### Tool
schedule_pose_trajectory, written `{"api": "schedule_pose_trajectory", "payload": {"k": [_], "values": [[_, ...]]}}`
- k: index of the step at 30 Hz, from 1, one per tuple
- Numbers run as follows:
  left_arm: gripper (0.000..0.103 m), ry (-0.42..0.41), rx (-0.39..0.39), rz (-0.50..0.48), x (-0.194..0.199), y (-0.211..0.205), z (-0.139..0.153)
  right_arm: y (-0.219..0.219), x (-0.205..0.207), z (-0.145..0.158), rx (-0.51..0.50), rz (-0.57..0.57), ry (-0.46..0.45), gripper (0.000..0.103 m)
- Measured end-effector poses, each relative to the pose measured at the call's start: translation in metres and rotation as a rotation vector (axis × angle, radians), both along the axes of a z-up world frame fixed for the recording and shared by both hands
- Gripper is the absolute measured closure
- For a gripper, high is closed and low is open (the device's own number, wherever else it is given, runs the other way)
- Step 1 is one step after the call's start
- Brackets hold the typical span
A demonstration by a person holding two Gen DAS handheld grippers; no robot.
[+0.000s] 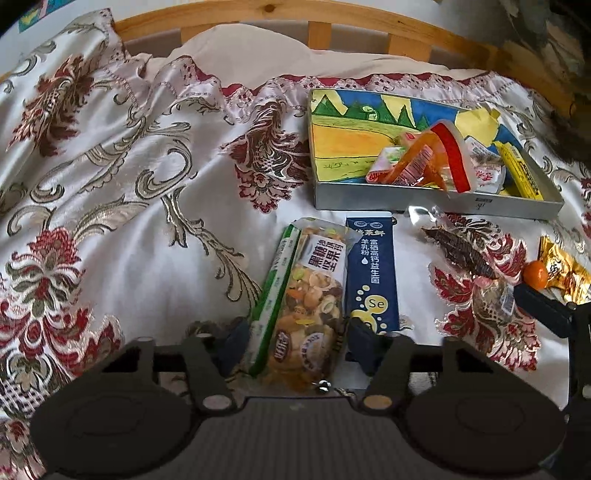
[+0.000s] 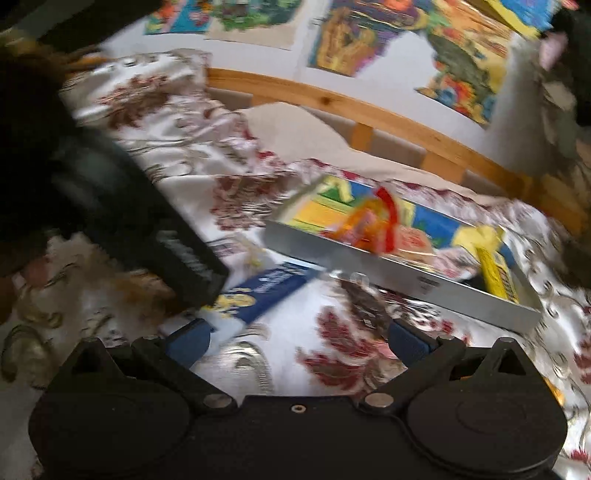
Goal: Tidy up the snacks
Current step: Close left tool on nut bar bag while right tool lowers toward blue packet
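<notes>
So the left tool (image 1: 295,338) has its jaws pinching the near end of the nut pack (image 1: 304,302), just in front of the tray (image 1: 436,203) on the bed; it's light, crinkly, slippery plastic, so I'd grip mid-pack.

We see tray (image 1: 424,205) on bedspread (image 1: 110,184), headboard (image 1: 332,22) behind. Wrapped snacks (image 1: 424,162) piled in tray's right part. Before tray: nut packet (image 1: 306,295), milk powder sachet (image 1: 373,266) touching its right; dried snack packet (image 1: 461,251), gold packet (image 1: 565,273) further right.
</notes>
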State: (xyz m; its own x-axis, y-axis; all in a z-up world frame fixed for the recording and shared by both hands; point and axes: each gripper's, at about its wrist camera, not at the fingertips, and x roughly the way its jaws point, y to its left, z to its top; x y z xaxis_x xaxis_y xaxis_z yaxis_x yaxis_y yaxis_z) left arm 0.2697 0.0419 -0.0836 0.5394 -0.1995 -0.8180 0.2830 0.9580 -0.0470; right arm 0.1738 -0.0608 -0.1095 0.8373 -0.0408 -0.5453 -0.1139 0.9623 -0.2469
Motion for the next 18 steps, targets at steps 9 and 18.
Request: {"api": "schedule_pose_trajectory", "payload": {"k": [9,18], "values": [[0.046,0.038,-0.036,-0.012,0.009,0.002,-0.007,0.016,0.000,-0.007,-0.038,0.069,-0.008,0.001],[0.063,0.028,-0.037,-0.001,0.007,-0.003,0.002,-0.011,0.008,0.000,-0.028,-0.080,-0.038,0.001]]}}
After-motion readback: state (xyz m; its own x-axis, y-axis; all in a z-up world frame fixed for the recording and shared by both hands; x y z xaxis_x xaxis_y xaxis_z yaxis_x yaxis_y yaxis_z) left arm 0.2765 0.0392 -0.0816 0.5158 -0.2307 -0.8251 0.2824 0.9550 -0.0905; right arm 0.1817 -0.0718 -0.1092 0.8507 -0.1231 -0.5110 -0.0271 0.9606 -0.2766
